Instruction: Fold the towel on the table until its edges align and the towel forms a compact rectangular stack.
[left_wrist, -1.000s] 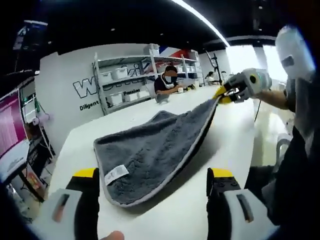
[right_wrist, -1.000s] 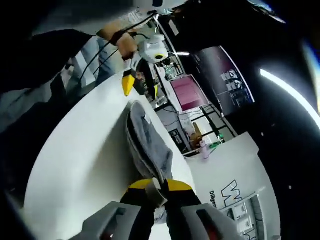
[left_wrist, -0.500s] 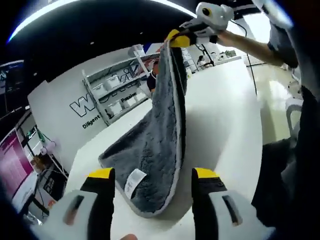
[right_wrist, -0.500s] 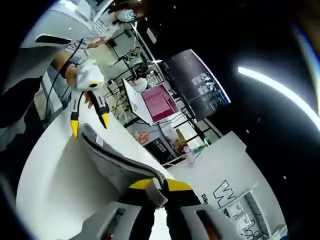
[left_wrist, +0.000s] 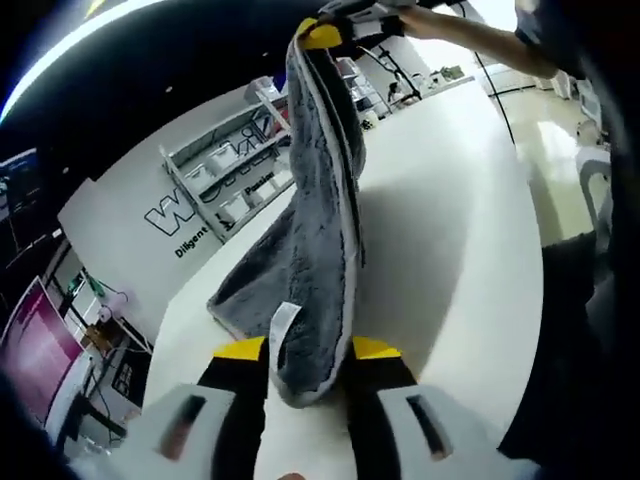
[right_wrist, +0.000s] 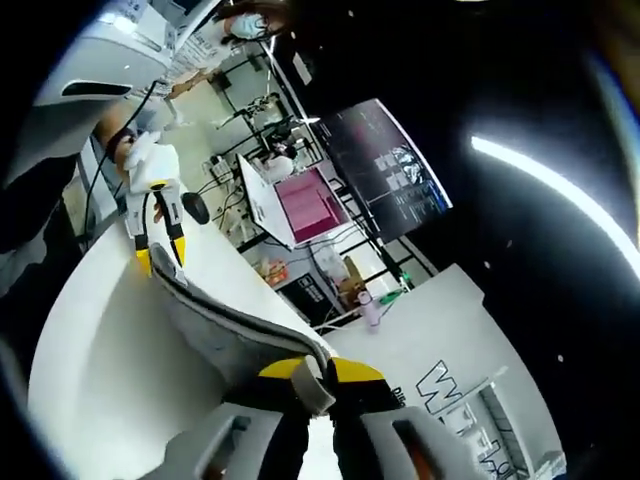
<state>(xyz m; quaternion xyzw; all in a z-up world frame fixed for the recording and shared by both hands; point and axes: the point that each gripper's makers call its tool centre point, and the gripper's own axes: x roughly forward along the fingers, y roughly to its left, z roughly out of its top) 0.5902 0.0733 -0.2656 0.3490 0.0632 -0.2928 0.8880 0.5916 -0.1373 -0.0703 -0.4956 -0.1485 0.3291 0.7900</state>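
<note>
A grey towel (left_wrist: 310, 230) with a pale border hangs from its top corner, its lower part still resting on the white table (left_wrist: 450, 230). My right gripper (left_wrist: 330, 30) holds that top corner high above the table; in the right gripper view it (right_wrist: 310, 372) is shut on the towel (right_wrist: 230, 320), which runs down from it as a narrow band. My left gripper (left_wrist: 307, 352) has its yellow-tipped jaws pressed against both sides of the towel's low corner, beside the white label (left_wrist: 283, 325). The right gripper view shows the left gripper (right_wrist: 160, 258) at the towel's far end.
Shelves with white bins (left_wrist: 230, 190) stand against a lettered white wall behind the table. A pink screen (right_wrist: 315, 200) and a dark banner (right_wrist: 390, 170) are off the table's far side. A person's arm (left_wrist: 480, 35) reaches in behind the right gripper.
The right gripper has lifted the towel corner from table height to well above it. The left gripper's jaws have closed in from wide apart onto the towel's low corner.
</note>
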